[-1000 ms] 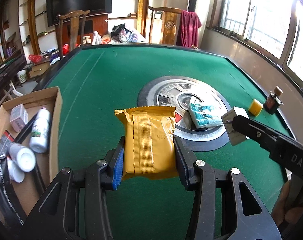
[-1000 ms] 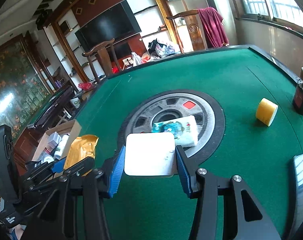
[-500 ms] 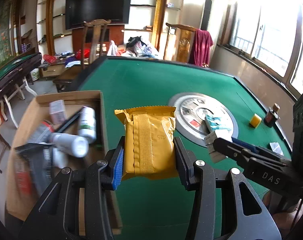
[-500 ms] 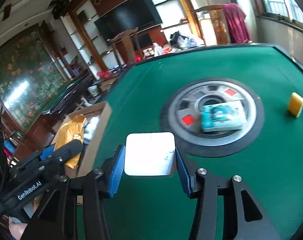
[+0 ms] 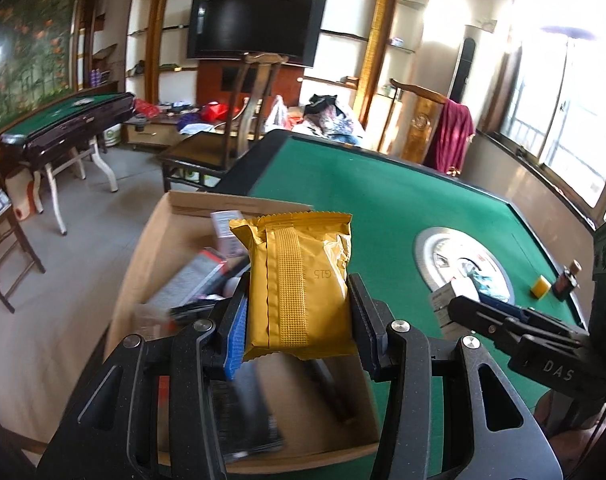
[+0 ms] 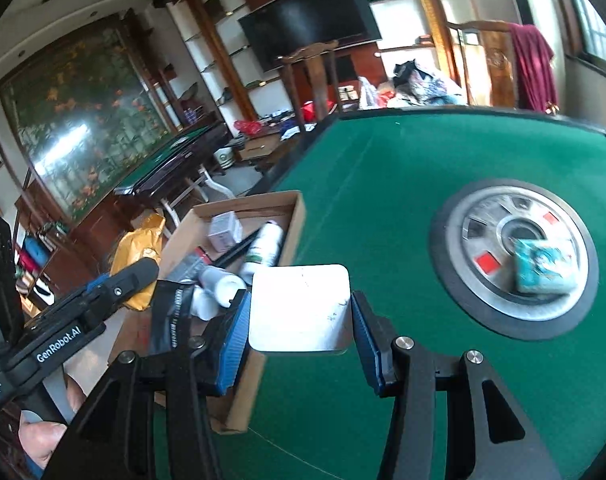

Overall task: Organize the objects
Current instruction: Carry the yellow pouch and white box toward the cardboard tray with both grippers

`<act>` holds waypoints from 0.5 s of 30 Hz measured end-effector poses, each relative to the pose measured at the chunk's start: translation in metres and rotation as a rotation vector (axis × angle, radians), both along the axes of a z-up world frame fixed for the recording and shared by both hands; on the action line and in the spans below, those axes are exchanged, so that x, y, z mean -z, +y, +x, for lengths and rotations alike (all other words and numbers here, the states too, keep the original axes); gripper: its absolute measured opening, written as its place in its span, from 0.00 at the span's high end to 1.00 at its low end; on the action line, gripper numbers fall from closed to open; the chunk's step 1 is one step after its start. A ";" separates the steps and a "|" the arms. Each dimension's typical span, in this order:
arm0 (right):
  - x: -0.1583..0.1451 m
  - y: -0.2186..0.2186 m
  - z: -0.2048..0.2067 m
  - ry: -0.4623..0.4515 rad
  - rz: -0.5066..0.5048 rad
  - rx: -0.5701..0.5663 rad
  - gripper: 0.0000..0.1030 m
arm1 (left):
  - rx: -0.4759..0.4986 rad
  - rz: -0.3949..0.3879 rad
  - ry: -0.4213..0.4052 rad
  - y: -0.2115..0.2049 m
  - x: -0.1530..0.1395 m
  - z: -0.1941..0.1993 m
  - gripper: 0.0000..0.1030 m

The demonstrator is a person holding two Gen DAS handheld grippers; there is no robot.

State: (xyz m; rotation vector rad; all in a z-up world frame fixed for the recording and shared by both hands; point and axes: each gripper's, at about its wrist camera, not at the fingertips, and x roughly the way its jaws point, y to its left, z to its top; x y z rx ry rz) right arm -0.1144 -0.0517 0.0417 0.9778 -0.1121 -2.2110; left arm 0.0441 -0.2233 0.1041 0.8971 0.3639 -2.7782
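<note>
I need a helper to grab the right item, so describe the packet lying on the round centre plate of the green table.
On the green table, find the round silver plate at its centre. The teal and white packet lies on the plate's right side, beside the dark centre hole. It is the only loose item on that plate.

A dark television (image 5: 256,26) hangs on a wood-panelled wall between white shelves (image 5: 345,36). Before it stands a wooden chair (image 5: 239,92) on a pale tiled floor (image 5: 63,264). A second green table (image 5: 69,120) sits by a floral mural (image 5: 27,52). Bright windows (image 5: 563,120) line the right wall, and a red cloth (image 5: 453,136) drapes another chair.
</note>
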 end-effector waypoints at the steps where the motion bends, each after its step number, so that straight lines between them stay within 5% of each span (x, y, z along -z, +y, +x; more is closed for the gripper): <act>1: -0.001 -0.008 0.001 0.003 0.004 -0.013 0.52 | -0.006 0.001 -0.002 -0.004 0.001 0.001 0.56; 15: -0.009 -0.110 -0.020 -0.008 0.067 -0.130 0.52 | -0.073 0.082 -0.100 -0.097 0.019 -0.018 0.56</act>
